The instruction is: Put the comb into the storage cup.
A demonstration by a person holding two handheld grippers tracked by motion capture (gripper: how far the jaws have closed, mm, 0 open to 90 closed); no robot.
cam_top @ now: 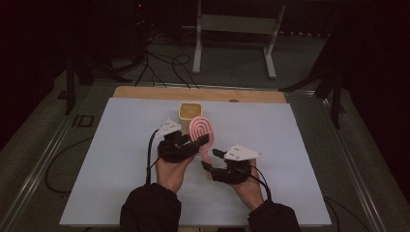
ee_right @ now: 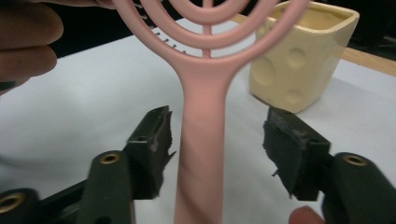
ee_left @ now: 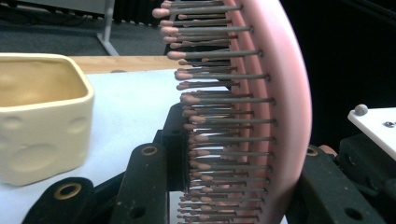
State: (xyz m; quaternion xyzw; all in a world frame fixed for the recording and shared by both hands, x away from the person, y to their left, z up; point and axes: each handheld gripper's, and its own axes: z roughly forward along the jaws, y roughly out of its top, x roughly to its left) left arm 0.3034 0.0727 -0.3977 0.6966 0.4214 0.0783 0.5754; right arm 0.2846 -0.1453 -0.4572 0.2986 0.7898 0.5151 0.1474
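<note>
A white sheet point(cam_top: 121, 159) covers most of the tabletop point(cam_top: 193, 93), whose bare wooden edge shows as a strip along the far side, above the middle of the high view. Around it the room is dark: grey floor, black cables point(cam_top: 159, 63) at upper left, and a pale metal frame point(cam_top: 237, 29) at top centre.

Left of centre in the high view, the left gripper point(cam_top: 200, 141) is clamped on the head of a pink hairbrush point(cam_top: 203, 128). Its own view shows the fingers point(ee_left: 144, 186) pressed on either side of the bristled head, which stands on edge. A cream square cup point(cam_top: 190, 112) with round dimples sits on the sheet just behind the brush, at the left of the left gripper view.

Right of centre, the right gripper point(cam_top: 209, 159) sits at the brush handle. In its own view the handle rises between the two fingers point(ee_right: 149, 144), which stand apart from it with a gap on each side, so they grip nothing. Whether the handle's lower end touches the sheet is hard to judge.
</note>
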